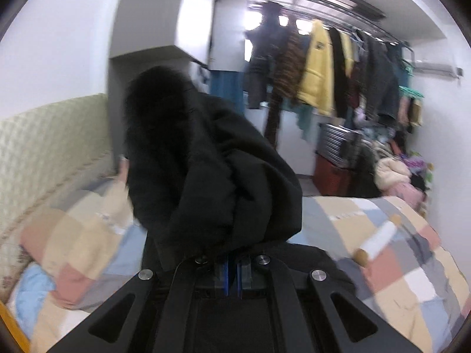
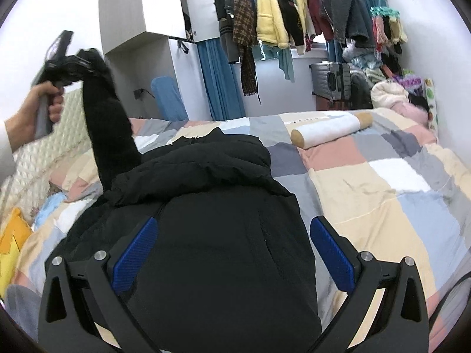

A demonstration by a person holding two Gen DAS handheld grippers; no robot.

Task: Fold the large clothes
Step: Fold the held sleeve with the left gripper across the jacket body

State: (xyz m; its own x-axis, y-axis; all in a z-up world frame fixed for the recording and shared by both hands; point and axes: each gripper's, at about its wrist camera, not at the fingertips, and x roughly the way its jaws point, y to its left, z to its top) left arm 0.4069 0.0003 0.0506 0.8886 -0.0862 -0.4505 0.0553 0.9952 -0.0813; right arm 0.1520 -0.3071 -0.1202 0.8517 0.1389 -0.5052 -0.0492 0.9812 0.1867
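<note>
Broadly, spread over the near-left part of the patchwork bed: black padded coat, body lying bulky toward the near edge, hood or collar end with its furry trim hauled up off the quilt on the left side, by the padded headboard. Farther across, toward the far right corner, white roll with tan ends, well apart from the coat. Beyond the far edge, hanging clothes on a rail.

Left gripper carried in a hand, jaws together and clamped on a bunch of the black coat's fabric, furry edge draped over in front of the lens. Right gripper hovering just above the coat's body, blue pads wide apart, nothing between them, no pinch made.

Judged soft, puffy and fairly heavy for cloth: springy filling likely to push a fold back open, smooth shell likely to slide out of a shallow pinch. Best taken deep at a seam, hem or shoulder edge, with a thick bite, not at the fur, which would pull loose or slip.
</note>
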